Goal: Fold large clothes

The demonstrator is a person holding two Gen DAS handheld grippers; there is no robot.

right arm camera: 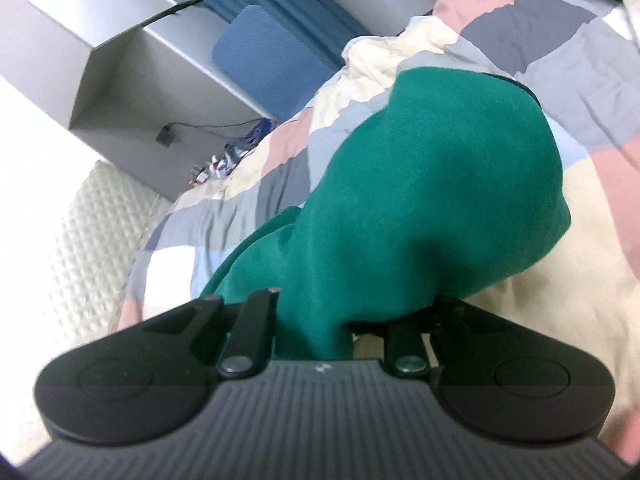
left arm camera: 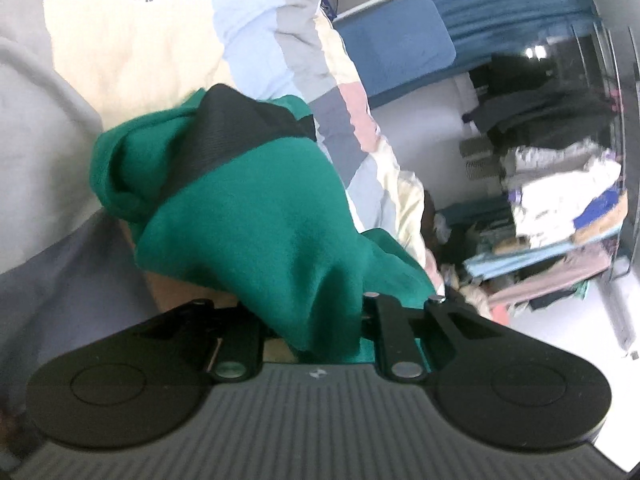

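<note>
A row of blurred capital letters, red, grey and black, is printed on the cream panel of the patchwork quilt (left arm camera: 132,40) at eleven o'clock in the left wrist view; only "FA" at its start reads. Nothing legible elsewhere.

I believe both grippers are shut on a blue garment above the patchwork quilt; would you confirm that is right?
Not quite: the garment is green, not blue, as both wrist views show. The left gripper and right gripper are indeed shut on it, above the patchwork quilt.
</note>
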